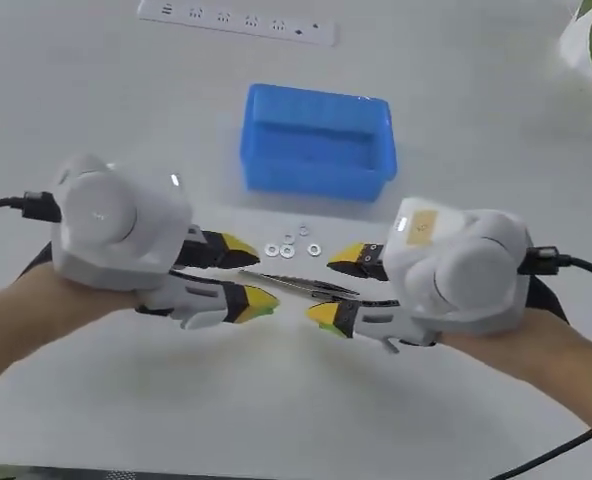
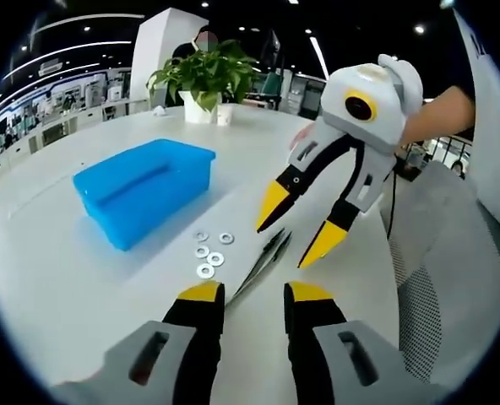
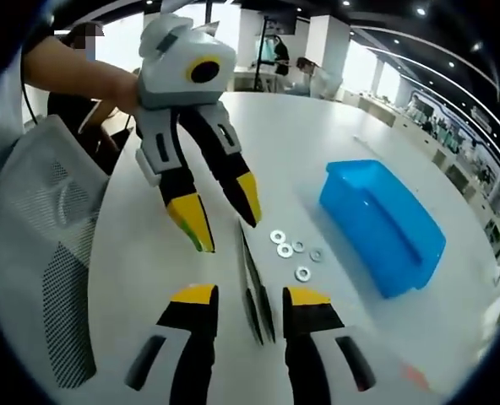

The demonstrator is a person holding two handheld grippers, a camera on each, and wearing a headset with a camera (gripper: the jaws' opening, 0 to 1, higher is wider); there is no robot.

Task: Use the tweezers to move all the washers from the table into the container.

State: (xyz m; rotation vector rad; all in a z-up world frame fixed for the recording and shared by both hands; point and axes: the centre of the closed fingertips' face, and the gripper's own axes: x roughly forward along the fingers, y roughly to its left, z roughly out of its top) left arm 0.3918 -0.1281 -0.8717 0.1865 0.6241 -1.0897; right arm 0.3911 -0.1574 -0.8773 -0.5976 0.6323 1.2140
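Steel tweezers (image 1: 301, 284) lie flat on the white table (image 1: 276, 400), between the two grippers. My left gripper (image 1: 251, 272) is open, its yellow tips at the tweezers' left end; its own view shows the tweezers (image 2: 263, 261) just ahead of its open jaws (image 2: 255, 294). My right gripper (image 1: 326, 290) is open at the other end, and the tweezers (image 3: 252, 278) run between its jaws (image 3: 250, 295). Neither holds anything. Several small washers (image 1: 289, 247) lie just beyond the tweezers. The blue container (image 1: 316, 140) stands behind them and looks empty.
A white power strip (image 1: 236, 20) lies at the table's far edge, and a potted plant (image 1: 591, 30) stands at the far right. Black cables trail from both grippers. A mesh chair (image 2: 436, 278) stands beside the table.
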